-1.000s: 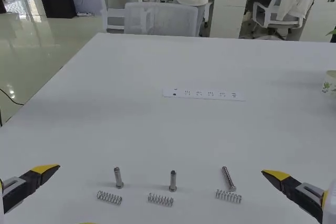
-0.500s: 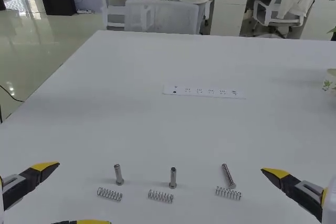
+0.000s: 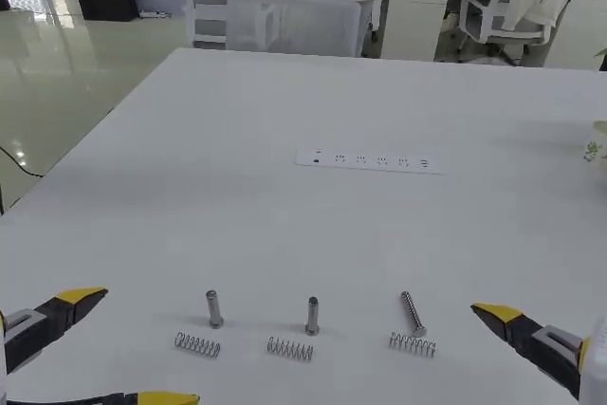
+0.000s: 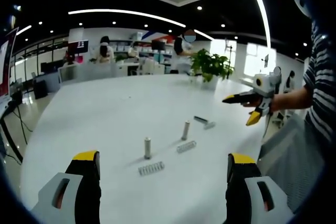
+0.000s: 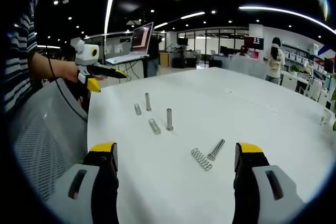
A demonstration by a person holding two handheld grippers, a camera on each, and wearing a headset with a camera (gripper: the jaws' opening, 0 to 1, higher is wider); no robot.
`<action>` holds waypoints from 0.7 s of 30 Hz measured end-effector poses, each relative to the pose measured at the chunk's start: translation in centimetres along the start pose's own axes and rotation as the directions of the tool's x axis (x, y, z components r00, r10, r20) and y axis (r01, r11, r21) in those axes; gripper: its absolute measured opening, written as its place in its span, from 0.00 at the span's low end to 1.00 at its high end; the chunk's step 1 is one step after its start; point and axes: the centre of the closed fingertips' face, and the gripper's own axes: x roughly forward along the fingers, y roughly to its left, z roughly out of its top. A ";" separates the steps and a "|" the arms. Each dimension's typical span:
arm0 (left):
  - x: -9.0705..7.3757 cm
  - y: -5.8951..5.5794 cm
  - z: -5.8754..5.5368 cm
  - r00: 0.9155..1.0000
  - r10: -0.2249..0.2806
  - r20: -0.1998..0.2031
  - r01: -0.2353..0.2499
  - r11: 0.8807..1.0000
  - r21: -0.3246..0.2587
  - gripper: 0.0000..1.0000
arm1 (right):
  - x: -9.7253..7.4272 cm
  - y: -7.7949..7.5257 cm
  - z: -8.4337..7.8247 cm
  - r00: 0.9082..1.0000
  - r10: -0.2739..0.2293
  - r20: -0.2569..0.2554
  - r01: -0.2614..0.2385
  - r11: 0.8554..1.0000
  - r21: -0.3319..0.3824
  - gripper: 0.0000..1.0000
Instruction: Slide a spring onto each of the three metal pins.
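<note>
Three springs (image 3: pixel 289 349) lie in a row on the bench (image 3: pixel 313 234), one just in front of each pin. They look laid out as pairs, and none is threaded yet. Standing upright: left pin (image 3: pixel 213 308) and middle pin (image 3: pixel 312 315). The right pin (image 3: pixel 412 314) lies flat, so it likely needs lifting first. On either side of the row, the left hand-held gripper (image 4: pixel 164 157) and right hand-held gripper (image 5: pixel 176 148) are both spread wide and empty — staged to start, I'd say.
</note>
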 end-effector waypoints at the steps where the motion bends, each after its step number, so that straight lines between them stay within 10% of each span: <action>1: 0.0 0.0 0.0 1.000 -0.001 0.001 0.001 1.000 -0.001 0.98 | 0.0 0.0 0.0 1.000 0.001 -0.003 -0.001 1.000 -0.002 0.92; 21: 0.3 0.1 -0.1 1.000 -0.022 -0.005 0.022 1.000 -0.002 0.98 | 0.8 0.1 -0.1 0.999 0.025 -0.022 -0.025 1.000 0.001 0.92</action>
